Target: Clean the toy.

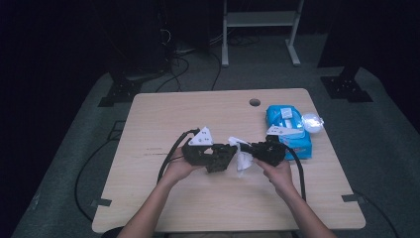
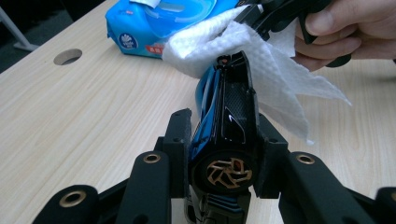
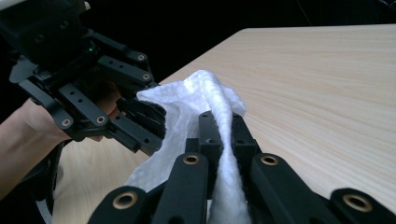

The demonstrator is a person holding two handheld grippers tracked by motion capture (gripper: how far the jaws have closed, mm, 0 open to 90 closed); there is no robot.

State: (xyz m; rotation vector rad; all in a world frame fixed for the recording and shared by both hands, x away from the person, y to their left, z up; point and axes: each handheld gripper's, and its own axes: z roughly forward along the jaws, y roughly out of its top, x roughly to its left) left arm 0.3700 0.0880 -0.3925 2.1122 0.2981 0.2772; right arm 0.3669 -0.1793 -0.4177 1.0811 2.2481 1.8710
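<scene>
Your wooden table [image 1: 208, 203] takes up the middle of the high view, with its round cable hole [image 1: 254, 102] near the far edge, right of centre. In the upper right of the tabletop lies the blue pack of wet wipes [image 1: 292, 130], flat on the wood, its flap lifted. Lower down, at the centre of that frame, you hold both tools close together just above the table. Your left gripper [image 1: 223, 156] sits left of centre, and in the left gripper view its jaws are clamped on a black and blue toy car [image 2: 229, 121], pads pressed against both its flanks; the car points away up the frame, with a gold-spoked wheel [image 2: 225, 171] facing the camera at lower centre. Your right gripper [image 1: 250, 148] comes in from the right of centre, its jaws pinched tight on a white wipe [image 3: 205, 100]. That wipe drapes against the far end of the car, in the upper middle of the left gripper view.
</scene>
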